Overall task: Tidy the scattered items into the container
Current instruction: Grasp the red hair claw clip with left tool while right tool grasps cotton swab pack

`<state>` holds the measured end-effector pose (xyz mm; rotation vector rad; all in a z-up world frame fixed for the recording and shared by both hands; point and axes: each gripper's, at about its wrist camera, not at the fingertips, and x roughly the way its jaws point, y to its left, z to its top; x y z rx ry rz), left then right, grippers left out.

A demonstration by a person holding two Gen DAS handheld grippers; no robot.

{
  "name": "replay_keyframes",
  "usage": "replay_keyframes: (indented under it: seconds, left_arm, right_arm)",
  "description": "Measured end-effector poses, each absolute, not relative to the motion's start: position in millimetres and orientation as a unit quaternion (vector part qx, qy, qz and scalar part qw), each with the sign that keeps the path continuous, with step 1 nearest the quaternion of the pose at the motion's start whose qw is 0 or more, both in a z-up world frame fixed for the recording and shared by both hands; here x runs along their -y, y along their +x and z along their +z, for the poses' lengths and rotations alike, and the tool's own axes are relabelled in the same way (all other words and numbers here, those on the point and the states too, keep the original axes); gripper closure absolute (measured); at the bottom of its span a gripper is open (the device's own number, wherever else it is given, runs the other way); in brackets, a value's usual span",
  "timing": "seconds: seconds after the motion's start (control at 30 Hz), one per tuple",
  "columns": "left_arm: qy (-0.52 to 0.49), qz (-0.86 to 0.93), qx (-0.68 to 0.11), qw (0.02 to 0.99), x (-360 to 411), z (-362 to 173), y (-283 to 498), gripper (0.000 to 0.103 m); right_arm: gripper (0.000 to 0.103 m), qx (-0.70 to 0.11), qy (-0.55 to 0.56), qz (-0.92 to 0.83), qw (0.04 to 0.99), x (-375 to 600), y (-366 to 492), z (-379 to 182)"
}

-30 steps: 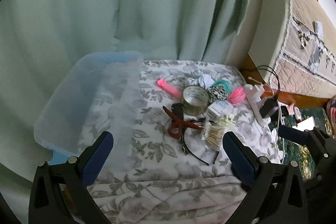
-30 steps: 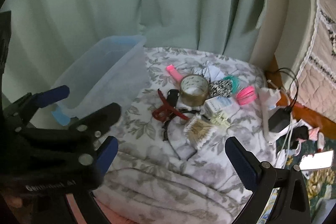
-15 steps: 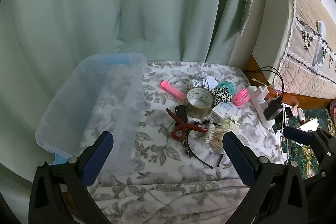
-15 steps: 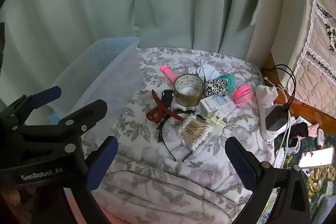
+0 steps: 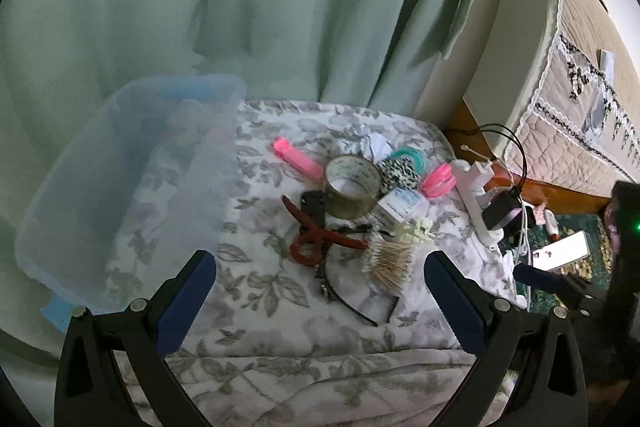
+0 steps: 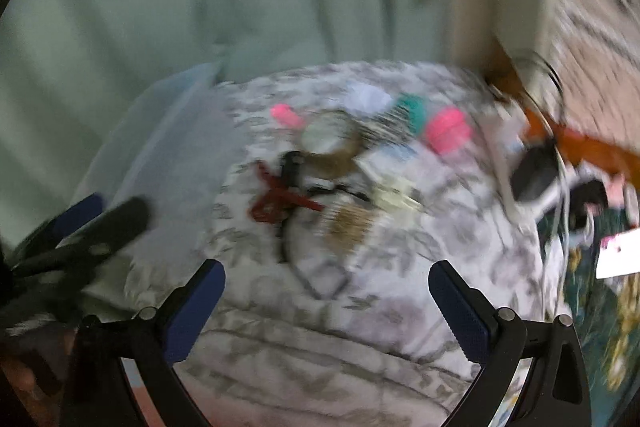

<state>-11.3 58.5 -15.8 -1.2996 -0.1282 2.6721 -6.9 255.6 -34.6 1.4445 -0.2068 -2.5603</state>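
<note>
Blue-padded left tongs and right tongs are hovering released, grasping nothing. Beyond them, scattered items, among them a tape roll, are lying on floral bedding; the clear container is sitting far left.

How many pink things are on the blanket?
2. A pink stick lies left of the tape roll, toward the bin. Pink hair ties lie right of the roll. More may hide under the pile.

Left claw spread wide, empty, right claw apparently likewise, blurred
</note>
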Motion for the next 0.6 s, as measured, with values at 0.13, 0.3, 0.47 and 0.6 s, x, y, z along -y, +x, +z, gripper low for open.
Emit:
replay_keyframes:
  seconds: [0.13, 0.3, 0.47, 0.6]
  left_arm:
    - [-0.481, 0.870, 0.030, 0.105, -77, -41, -29, 0.000]
    - [-0.501, 0.860, -0.027, 0.095, -98, -71, -48, 0.000]
    - [-0.519, 0.852, -0.040, 0.060, -98, -100, -74, 0.000]
    - [-0.522, 0.850, -0.053, 0.050, -97, -116, -90, 0.000]
  right_arm:
    - [0.000, 0.103, 0.507, -0.854, 0.055, -286, -16, -59]
    - [0.000, 0.117, 0.526, -0.841, 0.058, -293, -30, -75]
    - [0.000, 0.127, 0.541, -0.829, 0.064, -298, -44, -89]
    - [0.004, 0.141, 0.555, -0.818, 0.059, -301, -57, -103]
